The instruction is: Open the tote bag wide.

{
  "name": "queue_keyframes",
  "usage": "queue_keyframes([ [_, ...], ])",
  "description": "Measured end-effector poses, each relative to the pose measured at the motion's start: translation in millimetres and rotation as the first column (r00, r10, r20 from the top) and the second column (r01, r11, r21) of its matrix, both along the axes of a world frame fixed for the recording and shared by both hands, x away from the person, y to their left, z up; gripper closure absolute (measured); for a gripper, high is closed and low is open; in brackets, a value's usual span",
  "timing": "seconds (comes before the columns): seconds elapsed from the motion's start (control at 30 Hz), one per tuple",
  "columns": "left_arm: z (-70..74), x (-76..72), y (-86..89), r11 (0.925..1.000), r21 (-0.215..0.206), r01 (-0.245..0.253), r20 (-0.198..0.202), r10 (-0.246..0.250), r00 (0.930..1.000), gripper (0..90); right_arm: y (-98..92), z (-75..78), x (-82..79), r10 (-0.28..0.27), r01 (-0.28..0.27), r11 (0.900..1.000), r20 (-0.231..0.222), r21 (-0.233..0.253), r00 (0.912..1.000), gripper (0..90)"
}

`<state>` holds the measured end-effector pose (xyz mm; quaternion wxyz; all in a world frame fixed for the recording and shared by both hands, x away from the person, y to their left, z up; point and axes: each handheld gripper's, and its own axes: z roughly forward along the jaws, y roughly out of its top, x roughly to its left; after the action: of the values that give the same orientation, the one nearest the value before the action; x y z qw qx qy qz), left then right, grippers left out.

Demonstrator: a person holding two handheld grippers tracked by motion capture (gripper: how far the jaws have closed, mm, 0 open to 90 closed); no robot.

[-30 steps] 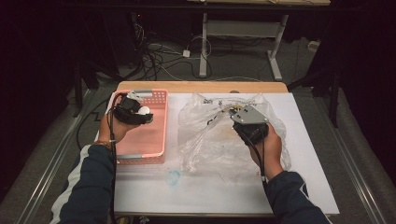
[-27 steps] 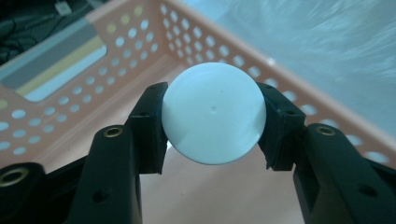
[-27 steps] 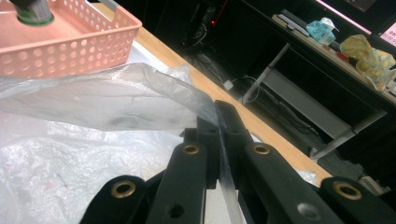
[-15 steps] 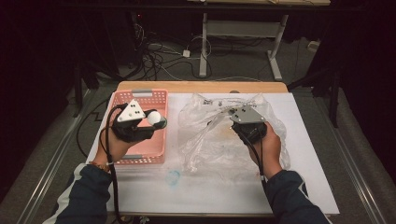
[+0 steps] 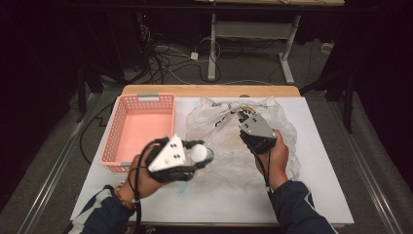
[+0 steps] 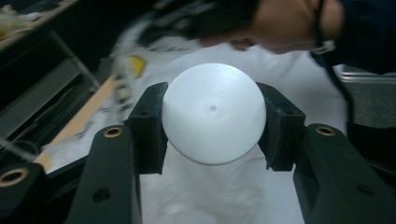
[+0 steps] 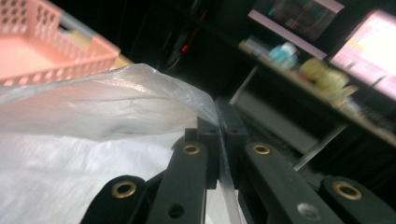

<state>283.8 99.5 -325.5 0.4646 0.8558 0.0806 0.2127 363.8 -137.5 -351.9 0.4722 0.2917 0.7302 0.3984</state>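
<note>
My left gripper (image 5: 202, 156) is shut on a white round ball-like object (image 6: 214, 113), also seen as a white ball (image 5: 198, 153) in the high view, held above the table just left of a clear plastic bag (image 5: 229, 131). In the left gripper view the ball sits squeezed between both black jaws. My right gripper (image 5: 242, 117) is shut on the bag's edge and lifts it; in the right gripper view the thin clear plastic film (image 7: 116, 105) is pinched between the closed jaws (image 7: 219, 135).
A pink perforated basket (image 5: 113, 131) stands empty at the table's left, also seen as a pink basket (image 7: 42, 51) in the right gripper view. The white table sheet (image 5: 316, 195) has a wooden strip (image 5: 209, 90) at the far edge. Cables and a desk frame lie beyond.
My left gripper has carried the white ball out of the pink basket, rightward and toward the near edge, up to the bag. The right gripper has held the bag's edge in place.
</note>
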Motion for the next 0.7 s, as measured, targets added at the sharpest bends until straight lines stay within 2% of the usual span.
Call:
queue_keyframes([
  [0.03, -4.0, -4.2, -9.6, 0.9998, 0.005, 0.02, -0.004, -0.02, 0.9998, 48.6, 0.4, -0.4, -3.8, -0.008, 0.007, 1.0, 0.045, 0.013, 0.999, 90.0],
  [0.07, -8.5, -7.8, -19.4, 0.9994, 0.012, 0.032, -0.012, -0.032, 0.9994, 48.6, 0.5, -0.3, -5.8, -0.01, 0.008, 1.0, 0.068, 0.016, 0.9976, 90.0],
  [0.13, -18.2, -12.3, -39.1, 0.9988, 0.034, 0.037, -0.003, -0.037, 0.9993, 48.6, 1.1, -0.1, -7.6, -0.001, 0.0, 1.0, 0.075, 0.022, 0.9972, 90.0],
  [0.23, -32.5, -10.1, -62.9, 0.9989, 0.04, 0.022, -0.002, -0.022, 0.9998, 48.6, 1.0, -1.9, -9.4, 0.0, -0.004, 0.999, 0.078, 0.048, 0.997, 90.0],
  [0.27, -37.4, -7.6, -68.9, 0.9991, 0.043, 0.006, 0.004, -0.006, 1.0, 48.6, 1.0, -1.9, -9.4, 0.0, -0.004, 0.999, 0.078, 0.048, 0.997, 90.0],
  [0.33, -52.7, 4.6, -80.5, 0.9979, 0.055, -0.035, -0.027, 0.037, 0.999, 48.6, -1.6, -2.2, -10.0, 0.003, -0.009, 0.997, 0.075, 0.08, 0.9972, 90.0],
  [0.37, -52.7, 4.6, -80.5, 0.9979, 0.055, -0.035, -0.027, 0.037, 0.999, 48.6, -3.0, -1.9, -9.7, 0.003, -0.009, 0.996, 0.074, 0.088, 0.9973, 90.0],
  [0.43, -60.6, 11.1, -85.2, 0.9945, 0.066, -0.081, -0.019, 0.082, 0.9964, 48.6, -4.5, -1.7, -9.3, 0.003, -0.009, 0.995, 0.063, 0.096, 0.998, 90.0],
  [0.53, -66.3, 20.5, -86.9, 0.9928, 0.059, -0.105, -0.026, 0.106, 0.994, 48.6, -5.2, -1.6, -8.6, 0.007, -0.012, 0.995, 0.057, 0.096, 0.9984, 90.0],
  [0.57, -69.1, 25.8, -91.4, 0.9907, 0.074, -0.114, -0.026, 0.116, 0.9929, 48.6, -4.5, -1.9, -7.9, 0.01, -0.014, 0.996, 0.05, 0.091, 0.9987, 90.0],
  [0.67, -72.7, 29.1, -96.8, 0.9883, 0.095, -0.119, -0.01, 0.121, 0.9926, 48.6, -2.6, -3.1, -6.1, 0.017, -0.02, 0.996, 0.033, 0.085, 0.9993, 90.0],
  [0.7, -75.1, 32.2, -99.8, 0.9871, 0.114, -0.112, -0.027, 0.116, 0.9929, 48.6, -2.3, -3.3, -5.7, 0.018, -0.02, 0.996, 0.029, 0.084, 0.9994, 90.0],
])
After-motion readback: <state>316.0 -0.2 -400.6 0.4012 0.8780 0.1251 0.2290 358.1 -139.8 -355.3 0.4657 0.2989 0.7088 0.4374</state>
